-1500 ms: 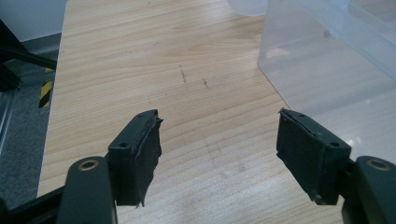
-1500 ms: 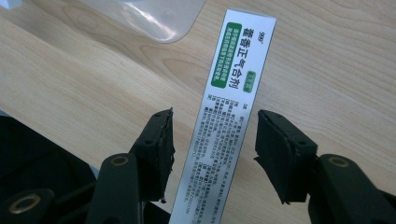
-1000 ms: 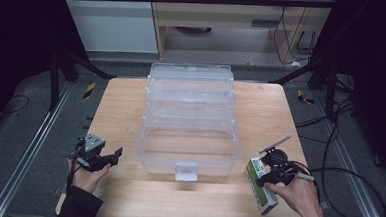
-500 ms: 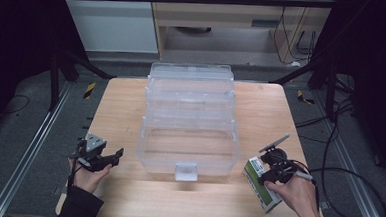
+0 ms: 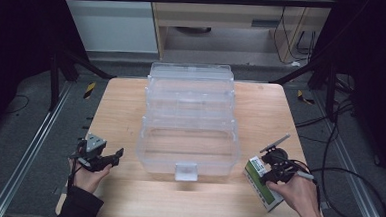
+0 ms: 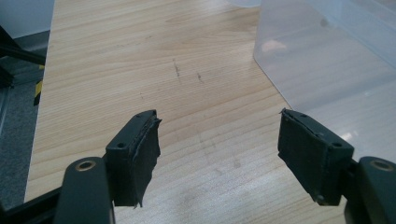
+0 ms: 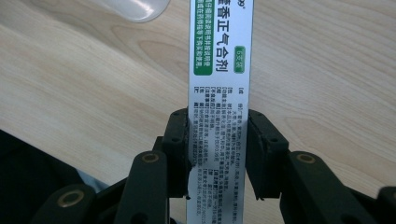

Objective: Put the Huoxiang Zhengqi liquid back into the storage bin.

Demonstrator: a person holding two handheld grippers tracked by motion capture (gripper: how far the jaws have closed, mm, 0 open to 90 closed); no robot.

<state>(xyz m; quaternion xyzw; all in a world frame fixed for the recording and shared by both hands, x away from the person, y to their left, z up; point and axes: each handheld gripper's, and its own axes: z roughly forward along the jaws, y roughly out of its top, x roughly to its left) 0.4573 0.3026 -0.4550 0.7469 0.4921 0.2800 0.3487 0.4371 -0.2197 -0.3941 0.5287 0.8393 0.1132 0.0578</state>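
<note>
Closing just now, our right gripper [image 7: 217,154] clamps the box [image 7: 219,93] near the bin [image 5: 189,133]; our left gripper [image 6: 219,154] gapes, empty.

High view above table [image 5: 131,110], gripper views close — sharing its wood

place: lab recording bay | bench: bare wooden bench [image 5: 121,109] on grey floor | frame: black metal struts [image 5: 73,64] | floor: aluminium rails [image 5: 33,150], loose cables [image 5: 348,171] | backdrop: dark curtains
</note>
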